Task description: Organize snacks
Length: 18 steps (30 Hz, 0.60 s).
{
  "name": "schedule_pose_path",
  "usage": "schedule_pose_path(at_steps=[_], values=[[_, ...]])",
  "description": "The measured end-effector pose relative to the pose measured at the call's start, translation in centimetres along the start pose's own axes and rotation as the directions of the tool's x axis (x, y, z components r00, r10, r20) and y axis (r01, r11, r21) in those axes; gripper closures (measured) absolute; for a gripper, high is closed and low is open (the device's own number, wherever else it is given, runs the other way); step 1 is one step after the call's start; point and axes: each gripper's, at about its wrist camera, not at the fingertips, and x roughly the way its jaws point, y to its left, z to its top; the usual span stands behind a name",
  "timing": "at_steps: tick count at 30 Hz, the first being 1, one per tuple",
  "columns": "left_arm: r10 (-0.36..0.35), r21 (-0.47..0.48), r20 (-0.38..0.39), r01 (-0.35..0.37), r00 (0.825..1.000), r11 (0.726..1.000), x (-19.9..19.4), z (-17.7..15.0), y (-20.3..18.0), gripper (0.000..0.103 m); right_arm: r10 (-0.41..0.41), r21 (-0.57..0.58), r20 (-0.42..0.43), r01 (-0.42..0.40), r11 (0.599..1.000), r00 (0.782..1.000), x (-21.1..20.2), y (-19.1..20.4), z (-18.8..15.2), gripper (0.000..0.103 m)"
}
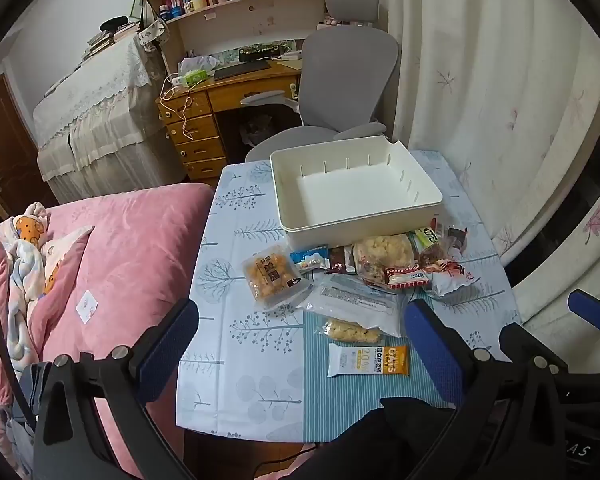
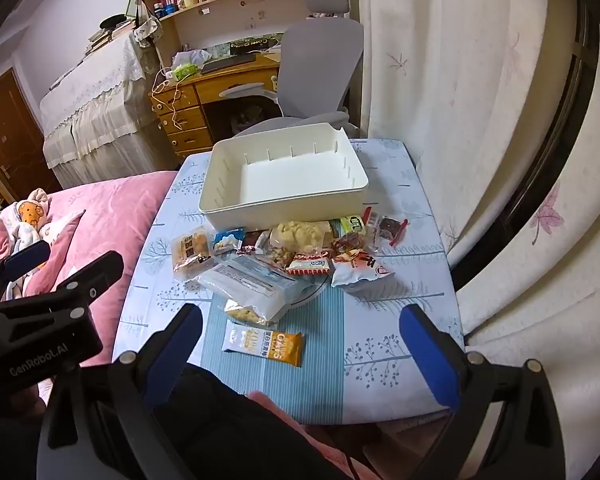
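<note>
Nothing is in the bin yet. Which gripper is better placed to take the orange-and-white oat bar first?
Probably the left gripper. Both grippers are open and empty, but the oat bar lies between its fingertips in its view. For the right gripper the bar sits off toward its left finger.

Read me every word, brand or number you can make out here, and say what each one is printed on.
"GenRobot.AI": side of the left gripper.
"OATS" and "20%": white and orange snack bar.
Chinese characters on that bar: too small to read surely.
Print on the clear bag and the red and white wrapper: blurred.
</note>
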Motion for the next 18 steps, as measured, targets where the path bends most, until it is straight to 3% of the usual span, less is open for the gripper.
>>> schedule_pose_path(at_steps=[18], values=[[-0.001, 0.006, -0.020, 0.001, 1.000, 1.000, 0.30, -0.46, 0.13, 0.001, -0.001, 0.000, -0.016, 0.001, 1.000, 1.000, 0.50, -0.42, 0.12, 0.004]])
